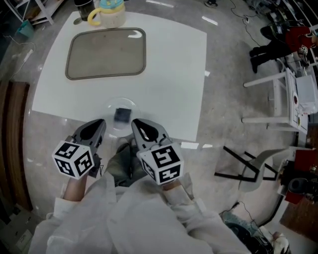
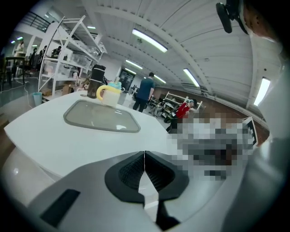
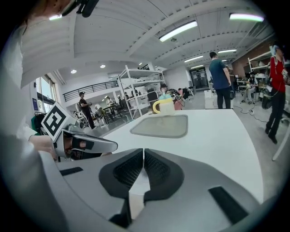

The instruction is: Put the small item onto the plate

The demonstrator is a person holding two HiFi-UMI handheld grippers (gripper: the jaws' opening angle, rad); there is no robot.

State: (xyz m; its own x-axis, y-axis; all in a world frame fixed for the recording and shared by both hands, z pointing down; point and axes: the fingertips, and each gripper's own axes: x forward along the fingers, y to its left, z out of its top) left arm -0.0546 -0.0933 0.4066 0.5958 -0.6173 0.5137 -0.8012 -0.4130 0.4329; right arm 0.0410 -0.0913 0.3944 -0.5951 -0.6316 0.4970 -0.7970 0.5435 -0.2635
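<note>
While the left gripper (image 1: 100, 122) and the right gripper (image 1: 135, 123) hang at the near edge of the white tabletop (image 1: 169, 74), each clenched tight with nothing between its jaws, the small dark item (image 1: 121, 114) lies on the clear plate (image 1: 111, 109) just ahead of their tips. At the far side sit 1 grey tray (image 1: 106, 53) and 1 yellow-handled mug (image 1: 108, 13).

Open lab hall, metal shelving racks (image 2: 74, 43), ceiling strip lights (image 2: 149, 40)
</note>
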